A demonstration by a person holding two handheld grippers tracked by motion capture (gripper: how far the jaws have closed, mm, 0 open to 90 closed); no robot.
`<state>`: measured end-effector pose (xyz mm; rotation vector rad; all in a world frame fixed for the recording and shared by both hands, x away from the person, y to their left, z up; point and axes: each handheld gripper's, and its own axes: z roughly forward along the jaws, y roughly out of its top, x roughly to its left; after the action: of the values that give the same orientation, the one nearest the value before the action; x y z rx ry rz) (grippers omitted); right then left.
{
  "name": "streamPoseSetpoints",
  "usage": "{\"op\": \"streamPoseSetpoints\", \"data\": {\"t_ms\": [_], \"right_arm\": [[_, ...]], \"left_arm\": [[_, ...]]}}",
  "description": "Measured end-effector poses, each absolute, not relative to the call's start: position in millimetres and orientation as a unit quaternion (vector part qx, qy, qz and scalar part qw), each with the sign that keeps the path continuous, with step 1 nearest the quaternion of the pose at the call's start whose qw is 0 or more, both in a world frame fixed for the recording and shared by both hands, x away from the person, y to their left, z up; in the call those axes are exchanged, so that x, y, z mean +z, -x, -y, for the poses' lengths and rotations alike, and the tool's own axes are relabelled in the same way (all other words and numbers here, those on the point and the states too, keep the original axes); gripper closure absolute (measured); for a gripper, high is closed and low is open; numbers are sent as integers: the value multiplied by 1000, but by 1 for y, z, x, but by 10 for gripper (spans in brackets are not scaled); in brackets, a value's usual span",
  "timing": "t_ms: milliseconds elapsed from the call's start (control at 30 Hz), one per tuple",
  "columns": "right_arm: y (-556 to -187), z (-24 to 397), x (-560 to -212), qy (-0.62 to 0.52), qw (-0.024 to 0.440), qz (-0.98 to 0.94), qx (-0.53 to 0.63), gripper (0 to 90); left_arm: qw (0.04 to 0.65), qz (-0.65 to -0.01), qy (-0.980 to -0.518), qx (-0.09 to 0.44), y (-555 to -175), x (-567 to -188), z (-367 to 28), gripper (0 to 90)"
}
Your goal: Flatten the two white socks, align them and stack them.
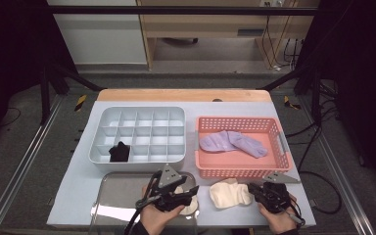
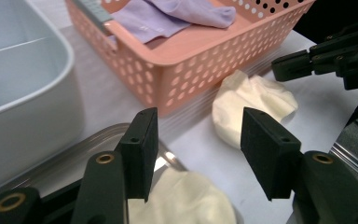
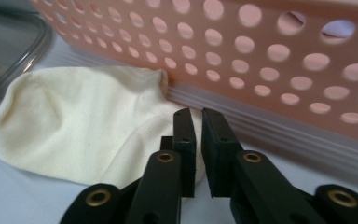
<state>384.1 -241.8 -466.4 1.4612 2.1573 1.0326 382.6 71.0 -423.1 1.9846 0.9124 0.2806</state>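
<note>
Two grippers work at the near edge of a pale blue table (image 1: 78, 196). The left gripper (image 1: 188, 192) hangs over the right end of a steel tray (image 1: 120, 193), jaws set wide apart with nothing between them; a cream sock (image 2: 182, 200) lies under it on the tray. The right gripper (image 1: 255, 190) sits low on the table just right of a second cream sock (image 1: 230, 194), its jaws nearly together with a thin slit left between them. In the right gripper view the jaw tips (image 3: 198, 140) overlap the sock's (image 3: 84, 126) near edge, but whether they pinch cloth cannot be told. This sock lies on the bare table between the tray and the gripper, just in front of a pink basket (image 1: 240, 171); its far edge touches or nearly touches the basket wall (image 3: 261, 60). A lilac sock (image 1: 232, 143) lies inside the basket. To the left stands a white divided box (image 1: 137, 134), with a black sock (image 1: 119, 152) in a near-row cell, second from the left. The left gripper view shows the right gripper (image 2: 303, 63) beyond the table sock (image 2: 251, 105).
</note>
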Motion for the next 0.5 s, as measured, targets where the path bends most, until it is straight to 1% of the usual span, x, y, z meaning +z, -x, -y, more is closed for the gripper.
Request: {"op": "streamPoseSetpoints", "data": {"t_ms": [133,267,500], "right_arm": [[-385,240,-469,-514,167,-761,358,790],[-387,240,-472,-518,160,-762,353,772],[-386,239,-473,-522,157,-760,354,748]], "left_arm": [[447,-366,-806,127,-384,-431,-54,472],[449,-367,-803,135,-386,-438,-41,482],[431,-375,-812,117,-387,-455,-19,490]]}}
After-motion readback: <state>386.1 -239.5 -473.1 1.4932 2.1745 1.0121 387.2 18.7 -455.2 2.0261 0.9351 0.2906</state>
